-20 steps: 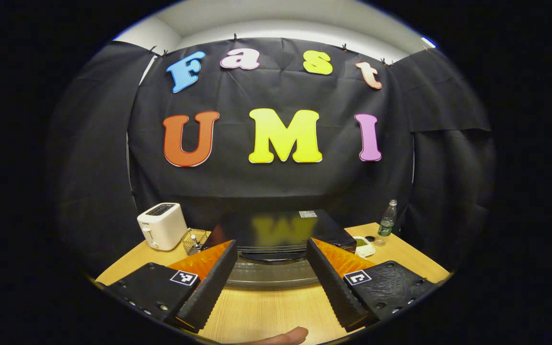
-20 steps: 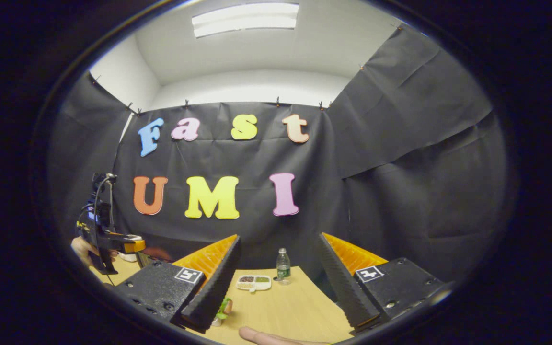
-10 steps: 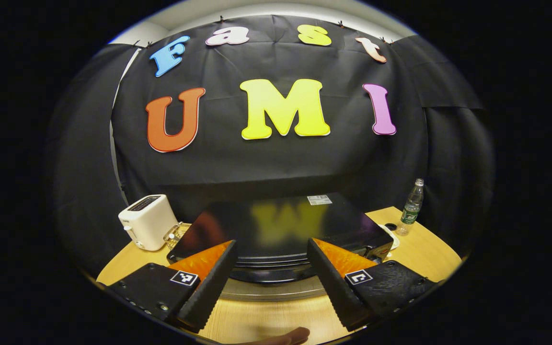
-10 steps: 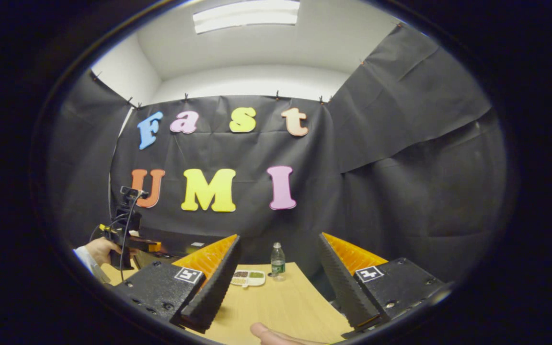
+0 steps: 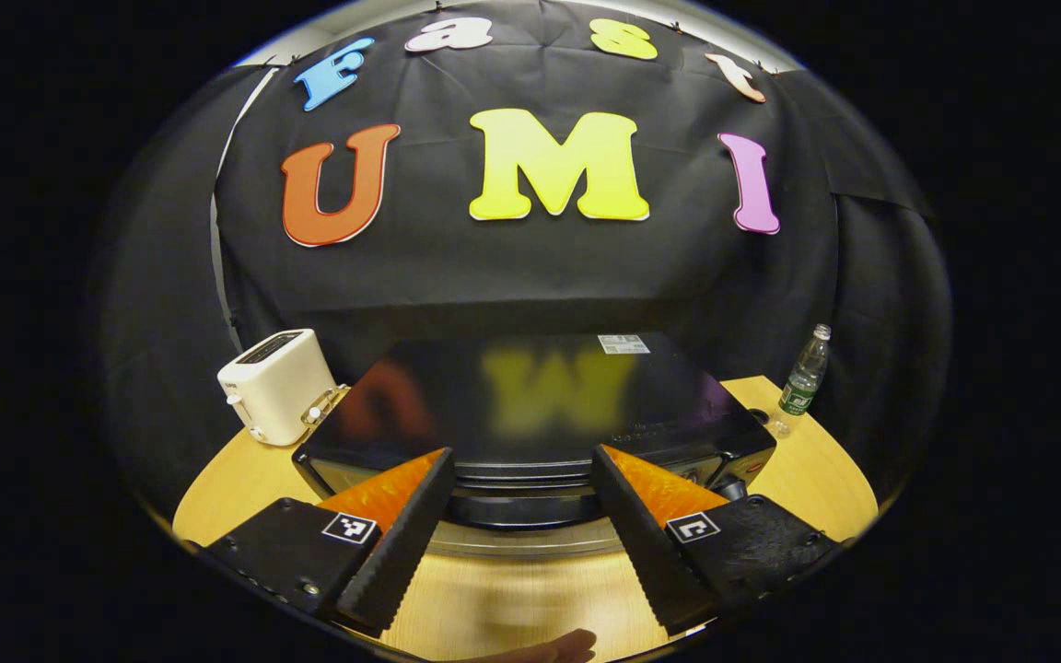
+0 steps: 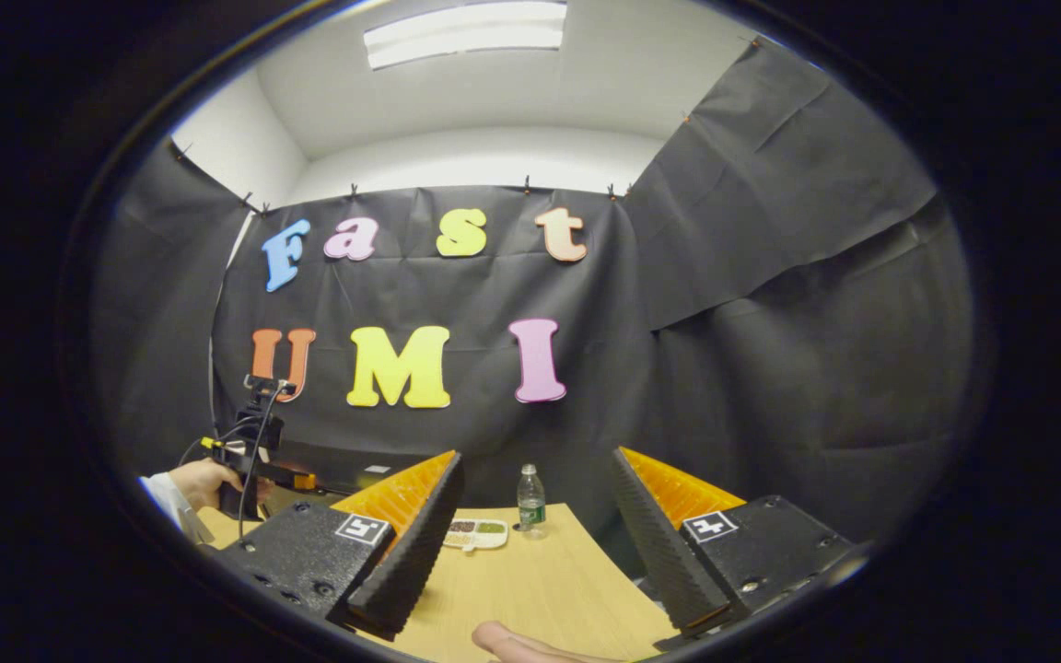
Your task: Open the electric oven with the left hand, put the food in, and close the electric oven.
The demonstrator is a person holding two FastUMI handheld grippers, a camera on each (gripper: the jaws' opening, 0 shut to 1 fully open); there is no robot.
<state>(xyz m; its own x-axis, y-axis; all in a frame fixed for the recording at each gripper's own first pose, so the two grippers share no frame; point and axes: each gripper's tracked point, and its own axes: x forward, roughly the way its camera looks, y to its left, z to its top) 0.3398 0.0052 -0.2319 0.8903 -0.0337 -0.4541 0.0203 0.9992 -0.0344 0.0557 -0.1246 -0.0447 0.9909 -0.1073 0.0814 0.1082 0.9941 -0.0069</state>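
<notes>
left gripper [image 5: 521, 525] spread, hovering before closed black oven [image 5: 530, 405] on wooden table [image 5: 245, 479]; right gripper [image 6: 535, 529] spread, holding nothing, above table.

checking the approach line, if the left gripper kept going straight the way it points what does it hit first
Most likely the electric oven: the left gripper, open, points at the top front edge of its closed door, with bare table between. Depth is unclear, so it might skim over the top.

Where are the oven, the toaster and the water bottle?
Electric oven [image 5: 530, 396]: left gripper view, on its dark glossy top panel.
Toaster [image 5: 277, 387]: left gripper view, on its white side wall.
Water bottle [image 5: 802, 387]: left gripper view, on its label, mid-body.
</notes>
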